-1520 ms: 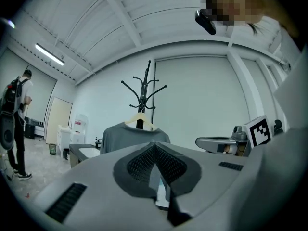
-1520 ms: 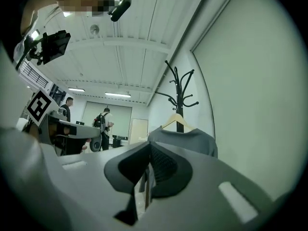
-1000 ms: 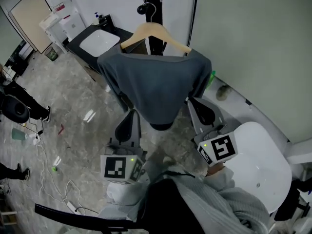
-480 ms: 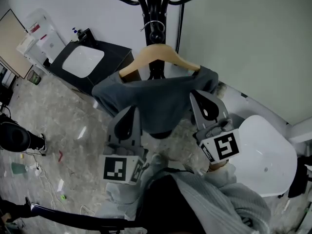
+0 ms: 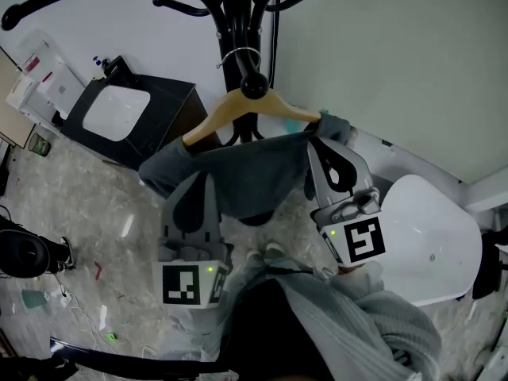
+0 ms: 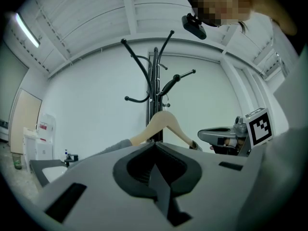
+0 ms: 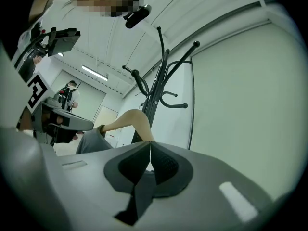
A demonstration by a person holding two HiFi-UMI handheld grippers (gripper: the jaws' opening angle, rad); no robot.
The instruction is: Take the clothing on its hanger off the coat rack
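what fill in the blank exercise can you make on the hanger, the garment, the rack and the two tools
1. The hanger is made of ____.
2. The garment draped on it is ____ in colour.
3. The rack behind it is ____ in colour.
4. The left tool and the right tool both have their jaws ____.

Missing words: wood; grey; black; shut
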